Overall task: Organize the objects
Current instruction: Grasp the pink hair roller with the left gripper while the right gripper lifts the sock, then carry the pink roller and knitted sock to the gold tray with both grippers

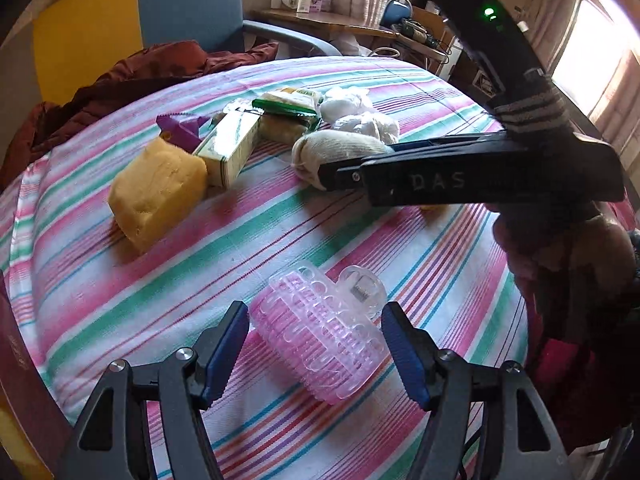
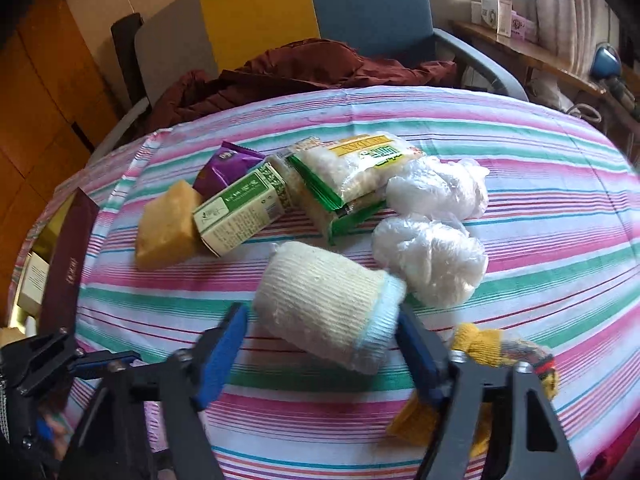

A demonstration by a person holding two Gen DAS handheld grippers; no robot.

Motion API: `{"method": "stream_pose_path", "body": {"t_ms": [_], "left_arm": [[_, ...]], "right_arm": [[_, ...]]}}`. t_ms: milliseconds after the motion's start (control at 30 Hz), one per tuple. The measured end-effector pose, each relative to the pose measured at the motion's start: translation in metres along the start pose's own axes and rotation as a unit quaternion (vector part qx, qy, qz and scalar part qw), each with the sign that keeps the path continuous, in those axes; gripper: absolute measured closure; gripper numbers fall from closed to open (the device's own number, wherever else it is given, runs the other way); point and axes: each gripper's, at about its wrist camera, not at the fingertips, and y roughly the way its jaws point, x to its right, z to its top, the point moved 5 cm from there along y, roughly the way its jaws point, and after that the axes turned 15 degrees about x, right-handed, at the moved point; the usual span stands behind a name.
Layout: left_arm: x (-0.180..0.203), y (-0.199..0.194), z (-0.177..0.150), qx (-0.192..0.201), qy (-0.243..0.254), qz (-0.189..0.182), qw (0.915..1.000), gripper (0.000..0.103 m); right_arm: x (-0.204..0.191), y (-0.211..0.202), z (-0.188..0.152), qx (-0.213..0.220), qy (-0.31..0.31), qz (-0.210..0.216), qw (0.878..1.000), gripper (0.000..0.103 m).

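Clutter sits gathered in one loose row on the striped cloth (image 2: 540,208) beyond both claws, which reads as sorting already under way: like things lie next to like.

The left gripper (image 1: 316,356) stands open, its blue pads either side of a clear pink plastic clip (image 1: 320,332) without pressing it. The clip lies between the jaws, apart from the row, so it looks like the next thing to be fetched.

The right gripper (image 2: 320,348) also brackets its object, a rolled cream sock (image 2: 324,304); the left pad stands clear of it, the right pad is at the sock's pale cuff, and I cannot tell whether it touches. Just beyond that claw lie two white plastic wads (image 2: 432,268), and beside its right finger a yellow knitted piece (image 2: 480,344).

Further ahead are a yellow sponge (image 2: 168,224), a green-and-white carton (image 2: 240,212) with print too small to read, a purple packet (image 2: 228,168), and a green-edged food bag (image 2: 360,172) whose upside-down lettering is unclear. In the left view the right tool's body shows "DAS".
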Motion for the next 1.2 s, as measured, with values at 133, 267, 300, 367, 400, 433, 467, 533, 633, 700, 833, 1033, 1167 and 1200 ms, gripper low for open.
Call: {"method": "stream_pose_path", "body": {"t_ms": [133,267,300,367,400,433,467,533,633,700,833,1033,1167,1200], "left_arm": [[-0.001,-0.004,-0.002,0.007,-0.005,0.006,0.9999,0.034],[-0.004,-0.013,-0.005,0.011,-0.015,0.008,0.9998,0.034],[-0.005,-0.017,-0.005,0.014,-0.023,0.007,0.9996,0.034],[-0.008,-0.03,-0.002,0.025,-0.038,0.007,0.9989,0.034],[-0.01,-0.039,0.0,0.033,-0.044,0.009,0.9984,0.034],[-0.01,-0.041,0.003,0.038,-0.048,0.009,0.9981,0.034],[-0.013,-0.05,0.004,0.043,-0.056,0.01,0.9974,0.034],[-0.02,-0.069,0.008,0.058,-0.069,0.018,0.9957,0.034],[-0.034,-0.093,0.008,0.074,-0.081,0.034,0.9934,0.034],[-0.048,-0.112,0.007,0.082,-0.096,0.049,0.9908,0.034],[-0.086,-0.153,0.005,0.102,-0.122,0.089,0.9832,0.034],[-0.165,-0.207,-0.005,0.106,-0.156,0.162,0.9685,0.034],[-0.211,-0.225,-0.015,0.103,-0.187,0.196,0.957,0.034],[-0.226,-0.228,-0.018,0.099,-0.195,0.206,0.9538,0.034]], "right_arm": [[-0.002,-0.008,0.005,0.003,-0.006,0.0,1.0,0.043],[-0.015,-0.024,0.015,0.026,-0.022,0.017,0.999,0.043],[-0.019,-0.029,0.017,0.034,-0.024,0.024,0.999,0.043],[-0.026,-0.035,0.019,0.041,-0.029,0.036,0.998,0.043],[-0.029,-0.037,0.02,0.043,-0.029,0.04,0.998,0.043],[-0.033,-0.037,0.02,0.044,-0.029,0.043,0.998,0.043],[-0.034,-0.039,0.02,0.044,-0.026,0.048,0.998,0.043],[-0.039,-0.041,0.02,0.046,-0.016,0.059,0.997,0.043],[-0.046,-0.048,0.021,0.046,0.002,0.076,0.996,0.043],[-0.058,-0.054,0.02,0.048,-0.001,0.083,0.995,0.043],[-0.094,-0.067,0.021,0.056,-0.013,0.11,0.992,0.043],[-0.175,-0.078,0.022,0.062,-0.026,0.18,0.981,0.043],[-0.237,-0.077,0.013,0.047,-0.065,0.222,0.972,0.043],[-0.256,-0.076,0.008,0.041,-0.079,0.232,0.969,0.043]]}}
